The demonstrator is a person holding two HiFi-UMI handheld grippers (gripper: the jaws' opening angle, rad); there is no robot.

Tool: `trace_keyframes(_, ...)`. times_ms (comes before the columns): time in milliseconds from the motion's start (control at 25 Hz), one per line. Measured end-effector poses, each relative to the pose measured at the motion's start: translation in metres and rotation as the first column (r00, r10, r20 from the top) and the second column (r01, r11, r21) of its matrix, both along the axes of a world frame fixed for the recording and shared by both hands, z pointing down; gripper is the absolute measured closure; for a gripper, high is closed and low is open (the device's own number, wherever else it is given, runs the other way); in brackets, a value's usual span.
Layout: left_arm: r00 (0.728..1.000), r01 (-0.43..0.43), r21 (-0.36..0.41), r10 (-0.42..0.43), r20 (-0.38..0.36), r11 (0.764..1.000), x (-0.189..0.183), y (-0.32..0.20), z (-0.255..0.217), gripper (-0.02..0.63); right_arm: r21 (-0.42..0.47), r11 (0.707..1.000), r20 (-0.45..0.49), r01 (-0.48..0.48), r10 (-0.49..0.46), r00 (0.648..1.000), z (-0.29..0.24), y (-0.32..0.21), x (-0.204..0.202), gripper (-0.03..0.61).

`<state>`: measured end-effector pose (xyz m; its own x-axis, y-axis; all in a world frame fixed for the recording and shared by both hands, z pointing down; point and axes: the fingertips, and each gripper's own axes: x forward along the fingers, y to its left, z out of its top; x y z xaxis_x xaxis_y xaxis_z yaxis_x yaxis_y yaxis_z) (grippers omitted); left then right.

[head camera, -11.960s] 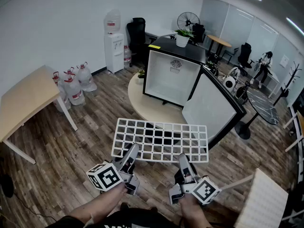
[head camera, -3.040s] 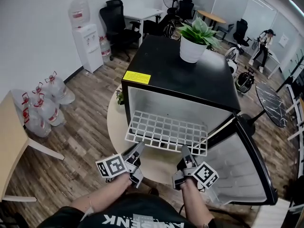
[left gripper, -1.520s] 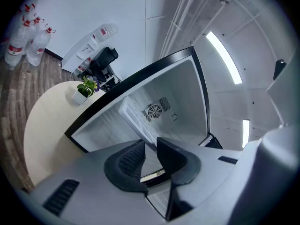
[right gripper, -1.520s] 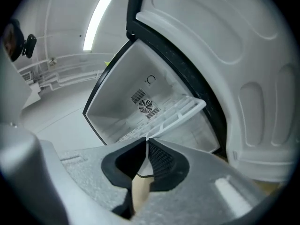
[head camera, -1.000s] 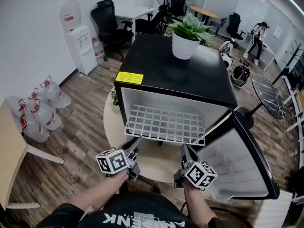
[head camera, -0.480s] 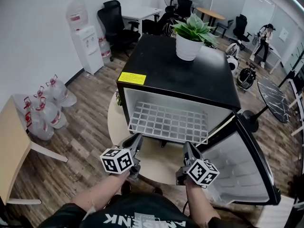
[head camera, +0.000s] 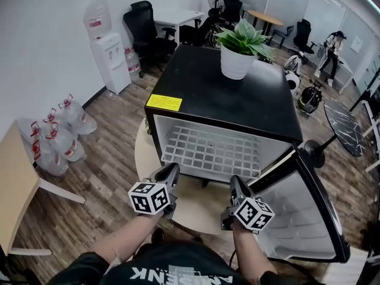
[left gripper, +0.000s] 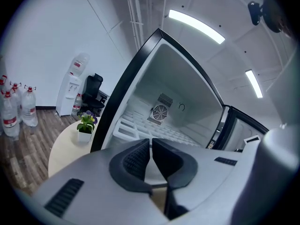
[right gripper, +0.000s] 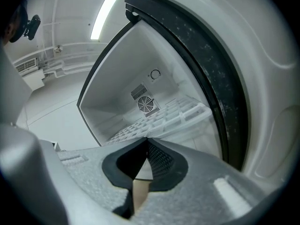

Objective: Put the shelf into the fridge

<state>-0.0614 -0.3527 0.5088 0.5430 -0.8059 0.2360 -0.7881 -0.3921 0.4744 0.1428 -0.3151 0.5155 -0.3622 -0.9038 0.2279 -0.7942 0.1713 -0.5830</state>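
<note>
The white wire grid shelf (head camera: 211, 150) lies flat inside the open black mini fridge (head camera: 231, 94), with its front edge just behind the opening. In the left gripper view the shelf (left gripper: 140, 125) lies below the rear fan, and in the right gripper view the shelf (right gripper: 173, 114) is there too. My left gripper (head camera: 172, 168) hovers a little in front of the fridge's lower left corner, jaws shut on nothing. My right gripper (head camera: 233, 180) is held before the lower right of the opening, also shut and empty. Neither touches the shelf.
The fridge stands on a round beige table (head camera: 196, 203); its door (head camera: 303, 218) hangs open to the right. A potted plant (head camera: 240, 49) sits on top. Water bottles (head camera: 56, 135), a dispenser (head camera: 107, 52) and a wooden table (head camera: 15, 189) are at the left.
The shelf was carried to the fridge and slid fully inside. Both grippers have let go of its front edge and drawn back slightly.
</note>
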Motion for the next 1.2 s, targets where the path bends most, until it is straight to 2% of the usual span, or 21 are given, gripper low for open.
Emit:
trace_keyframes(240, 0.999, 0.018, 0.005, -0.018, 0.028, 1.000, 0.000, -0.009, 0.001, 0.600, 0.003, 1.000, -0.014, -0.001, 0.001, 1.000, 0.000, -0.009, 0.001, 0.571)
trace_keyframes(480, 0.989, 0.032, 0.067, -0.041, 0.141, 0.997, 0.004, -0.024, 0.000, 0.600, 0.001, 1.000, -0.045, -0.003, 0.003, 0.999, 0.000, -0.024, 0.004, 0.571)
trace_keyframes(720, 0.976, 0.066, 0.117, -0.089, 0.200, 0.991, 0.004, -0.030, -0.001, 0.601, 0.008, 1.000, -0.049, -0.002, 0.003, 0.999, -0.001, -0.031, 0.004, 0.571)
trace_keyframes(1080, 0.964, 0.081, 0.142, -0.114, 0.241, 0.986, 0.007, -0.044, 0.001, 0.603, 0.013, 1.000, -0.054, -0.006, 0.006, 0.999, -0.001, -0.045, 0.007, 0.571)
trace_keyframes(1200, 0.965, 0.100, 0.130, -0.128, 0.230, 0.986, 0.008, -0.049, 0.000, 0.603, 0.012, 1.000, -0.053, -0.012, 0.013, 0.999, -0.001, -0.050, 0.008, 0.571)
